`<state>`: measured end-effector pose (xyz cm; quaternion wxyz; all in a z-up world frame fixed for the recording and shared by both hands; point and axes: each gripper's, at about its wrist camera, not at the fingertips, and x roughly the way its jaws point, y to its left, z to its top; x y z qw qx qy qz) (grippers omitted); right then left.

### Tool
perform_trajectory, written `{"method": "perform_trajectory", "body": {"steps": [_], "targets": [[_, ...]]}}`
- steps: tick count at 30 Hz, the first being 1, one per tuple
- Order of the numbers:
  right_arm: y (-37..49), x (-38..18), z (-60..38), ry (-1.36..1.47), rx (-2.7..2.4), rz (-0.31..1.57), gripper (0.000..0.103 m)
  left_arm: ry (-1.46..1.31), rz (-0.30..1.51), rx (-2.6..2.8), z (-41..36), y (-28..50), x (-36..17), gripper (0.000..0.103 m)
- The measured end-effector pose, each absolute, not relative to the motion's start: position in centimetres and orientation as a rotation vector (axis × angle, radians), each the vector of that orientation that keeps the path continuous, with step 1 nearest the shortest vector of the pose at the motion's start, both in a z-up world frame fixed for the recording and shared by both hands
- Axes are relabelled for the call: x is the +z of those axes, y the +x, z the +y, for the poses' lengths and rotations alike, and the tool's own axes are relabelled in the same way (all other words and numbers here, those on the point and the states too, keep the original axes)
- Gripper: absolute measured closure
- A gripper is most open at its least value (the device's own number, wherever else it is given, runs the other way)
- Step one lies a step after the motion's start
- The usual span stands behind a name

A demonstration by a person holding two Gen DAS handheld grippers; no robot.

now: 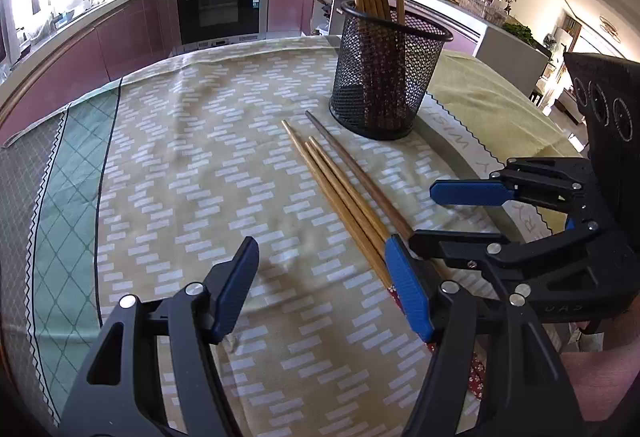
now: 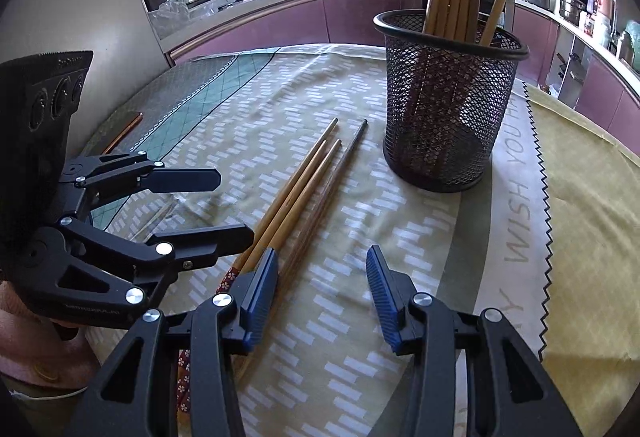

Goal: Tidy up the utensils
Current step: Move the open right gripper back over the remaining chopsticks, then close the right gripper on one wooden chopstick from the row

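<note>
On the surface (image 1: pixel 200 157), four chopsticks (image 1: pixel 340 189) lay beside the mesh cup (image 1: pixel 384 77) — more stood inside. The left gripper (image 1: pixel 320 289) and right gripper (image 2: pixel 322 293) hovered with jaws apart — both empty.

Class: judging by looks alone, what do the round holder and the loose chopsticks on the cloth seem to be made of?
Holder: likely metal wire mesh, matt black; you see through its fine grid. Loose chopsticks: probably wood or bamboo, smooth tan with visible grain; one is darker brown.
</note>
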<state>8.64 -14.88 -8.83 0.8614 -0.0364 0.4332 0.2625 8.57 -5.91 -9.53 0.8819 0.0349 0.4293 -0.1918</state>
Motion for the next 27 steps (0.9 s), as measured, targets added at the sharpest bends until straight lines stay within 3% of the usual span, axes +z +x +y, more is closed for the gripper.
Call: {"method": "perform_trajectory", "body": {"steps": [7,20,27], "targets": [[8.8,-8.9,-15.1,-0.07,0.548,0.909,0.06,0.092,0.907,-0.38,-6.3,9.0,-9.8,0.038],[8.9,-8.9,-14.8,-0.083,0.541,0.9,0.06,0.101,0.922,-0.383,-5.5,9.0,-9.7,0.062],[10.0,-8.9,-13.6,-0.106,0.527,0.892,0.07,0.086,0.921,-0.369,-5.7,9.7,-9.8,0.07]]}}
